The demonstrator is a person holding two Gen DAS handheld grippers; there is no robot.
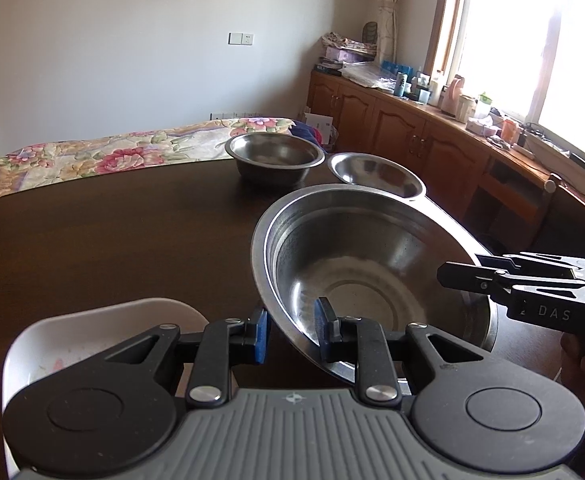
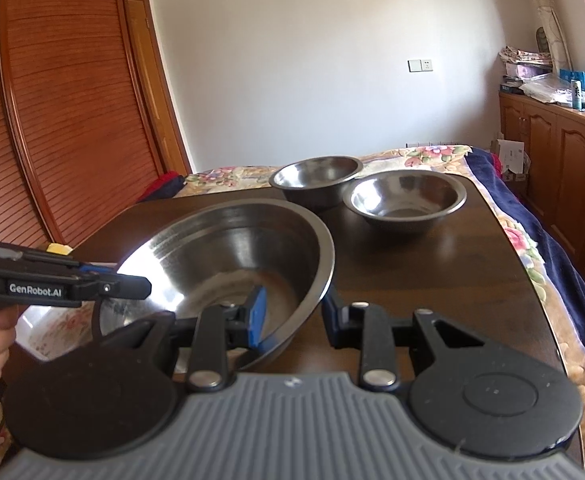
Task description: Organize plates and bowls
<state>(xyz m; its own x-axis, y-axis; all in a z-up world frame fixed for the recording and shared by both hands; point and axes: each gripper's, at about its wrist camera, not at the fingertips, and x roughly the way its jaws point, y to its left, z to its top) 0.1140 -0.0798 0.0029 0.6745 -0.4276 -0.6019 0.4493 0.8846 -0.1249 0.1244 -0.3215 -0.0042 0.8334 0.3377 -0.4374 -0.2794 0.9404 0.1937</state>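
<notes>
While both grippers straddle large steel bowl (image 1: 372,276) rim

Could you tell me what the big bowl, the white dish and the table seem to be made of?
Big bowl: likely stainless steel, with bright reflections and concentric ring marks.
White dish: probably glazed ceramic, glossy with a faint floral print.
Table: dark polished wood or veneer, reflective.

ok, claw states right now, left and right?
Left claw: straddling the near rim of the large steel bowl, grip not confirmed.
Right claw: straddling that bowl's right rim, grip not confirmed.
</notes>
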